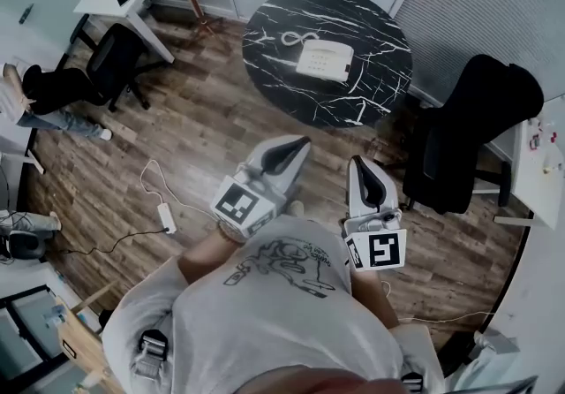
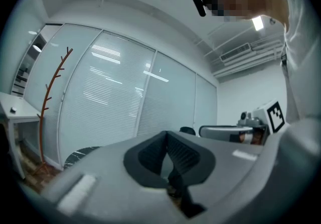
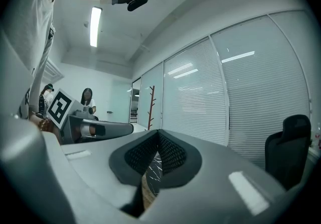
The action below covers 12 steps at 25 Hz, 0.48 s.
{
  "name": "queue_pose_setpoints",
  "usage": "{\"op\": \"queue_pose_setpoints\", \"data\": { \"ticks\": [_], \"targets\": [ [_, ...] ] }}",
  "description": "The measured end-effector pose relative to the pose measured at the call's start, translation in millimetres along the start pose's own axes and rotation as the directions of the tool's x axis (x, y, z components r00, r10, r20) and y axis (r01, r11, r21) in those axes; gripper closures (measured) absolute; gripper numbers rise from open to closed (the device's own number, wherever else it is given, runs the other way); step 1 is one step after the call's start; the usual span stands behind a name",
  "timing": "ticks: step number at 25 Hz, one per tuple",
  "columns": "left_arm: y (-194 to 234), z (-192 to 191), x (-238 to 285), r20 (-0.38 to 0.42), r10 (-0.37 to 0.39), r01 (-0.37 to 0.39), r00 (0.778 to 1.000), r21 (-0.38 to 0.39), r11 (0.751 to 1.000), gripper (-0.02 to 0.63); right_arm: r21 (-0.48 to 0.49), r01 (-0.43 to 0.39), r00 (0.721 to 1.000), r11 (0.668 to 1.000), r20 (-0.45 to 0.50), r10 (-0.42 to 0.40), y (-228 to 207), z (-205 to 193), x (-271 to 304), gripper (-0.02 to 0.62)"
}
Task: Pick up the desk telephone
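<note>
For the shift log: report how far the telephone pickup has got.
Done: nothing. The white desk telephone sits untouched on the round black marble table. In hand: nothing; the grey left gripper and right gripper are shut, empty, short of the table. Remaining: approach, open, grasp, lift.

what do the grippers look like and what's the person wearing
Left gripper and right gripper: pale grey shells with black ribbed pads, each carrying a white cube with black square markers. T-shirt is light grey with a dark graphic.

left gripper (image 1: 284, 152) and right gripper (image 1: 371, 182) level at waist, jaws closed, empty.
</note>
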<state>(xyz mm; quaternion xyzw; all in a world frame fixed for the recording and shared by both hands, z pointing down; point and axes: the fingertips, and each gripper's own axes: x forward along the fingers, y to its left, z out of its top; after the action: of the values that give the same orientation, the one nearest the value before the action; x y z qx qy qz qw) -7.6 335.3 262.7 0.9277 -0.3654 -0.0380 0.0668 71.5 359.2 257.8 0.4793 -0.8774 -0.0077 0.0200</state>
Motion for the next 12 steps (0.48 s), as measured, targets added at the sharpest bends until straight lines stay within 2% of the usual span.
{"op": "queue_pose_setpoints", "data": {
  "ticks": [12],
  "targets": [
    [15,-8,14,0.008,0.033,-0.033,0.999,-0.002,0.999,0.604,-0.006,-0.029,1.000,1.000,-0.006,0.029,-12,-10,19,0.589]
  ]
}}
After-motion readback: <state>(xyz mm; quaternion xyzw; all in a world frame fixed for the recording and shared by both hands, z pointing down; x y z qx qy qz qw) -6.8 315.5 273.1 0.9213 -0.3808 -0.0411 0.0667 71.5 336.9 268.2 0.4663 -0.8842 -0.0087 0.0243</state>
